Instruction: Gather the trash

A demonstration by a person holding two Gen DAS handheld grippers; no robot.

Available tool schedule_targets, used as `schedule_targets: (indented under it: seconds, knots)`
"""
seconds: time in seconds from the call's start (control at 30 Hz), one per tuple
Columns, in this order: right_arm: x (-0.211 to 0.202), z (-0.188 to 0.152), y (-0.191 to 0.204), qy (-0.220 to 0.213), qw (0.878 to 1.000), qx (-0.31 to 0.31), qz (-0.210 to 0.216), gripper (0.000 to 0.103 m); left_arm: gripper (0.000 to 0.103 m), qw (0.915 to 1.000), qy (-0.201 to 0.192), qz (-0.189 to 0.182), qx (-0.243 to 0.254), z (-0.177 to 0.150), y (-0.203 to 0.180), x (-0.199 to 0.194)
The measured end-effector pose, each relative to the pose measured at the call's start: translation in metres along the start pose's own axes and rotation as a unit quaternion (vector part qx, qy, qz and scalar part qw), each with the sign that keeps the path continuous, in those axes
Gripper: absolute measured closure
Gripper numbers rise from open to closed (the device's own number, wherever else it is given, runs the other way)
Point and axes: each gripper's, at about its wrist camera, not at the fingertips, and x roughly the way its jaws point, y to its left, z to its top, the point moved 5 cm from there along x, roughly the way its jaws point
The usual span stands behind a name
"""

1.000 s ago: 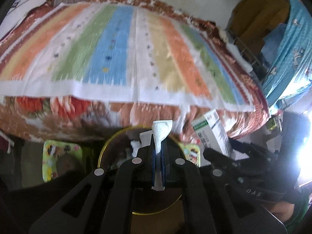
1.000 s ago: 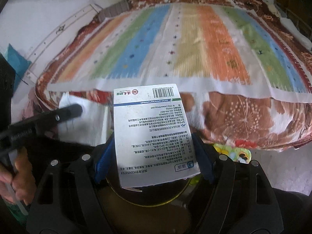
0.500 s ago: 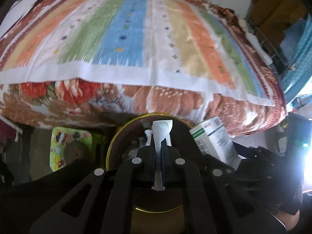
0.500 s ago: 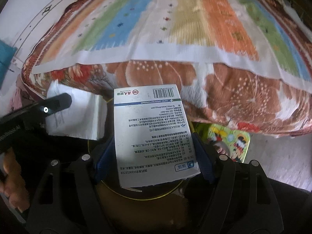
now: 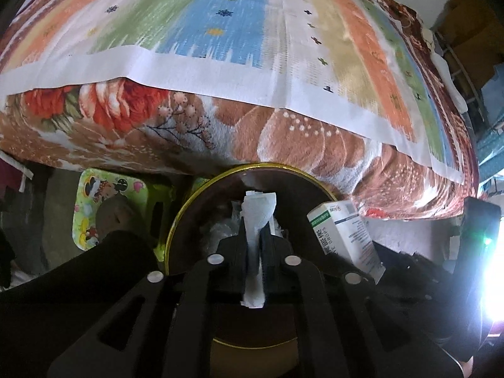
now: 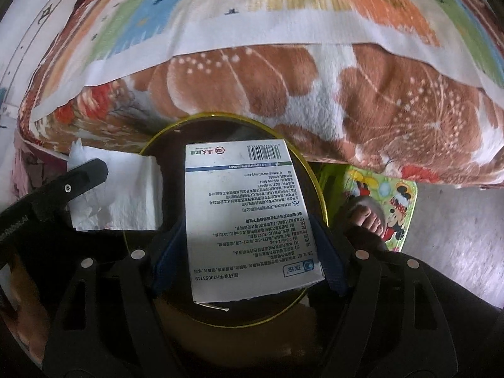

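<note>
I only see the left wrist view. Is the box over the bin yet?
Observer: Yes. In the right wrist view the box hangs over the mouth of the bin, with its barcode end pointing away from the claw.
Operator: Is the right claw holding it squarely?
Observer: The right claw has its blue pads pressed on both long edges of the box.
Operator: Anything close to the bin on that side?
Observer: A bare foot rests on the cartoon mat, just right of the bin.
</note>
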Motion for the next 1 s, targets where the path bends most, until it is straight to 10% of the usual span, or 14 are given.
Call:
schedule_targets:
  seconds: [0.13, 0.4, 1.0]
  knots:
    - [0.008, 0.003, -0.005, 0.006, 1.000, 0.017, 0.001, 0.017, 0.061, 0.9999, -0.004, -0.004, -0.014, 0.004, 0.003, 0.001]
    - [-0.005, 0.004, -0.002, -0.022, 1.000, 0.010, -0.003, 0.017, 0.058, 0.9993, -0.027, -0.024, -0.011, 0.008, 0.001, -0.020]
    - [-0.126, -0.045, 0.010, -0.203, 0.977, -0.057, 0.016, 0.009, 0.022, 0.9757, -0.144, -0.030, 0.162, -0.046, -0.019, -0.107]
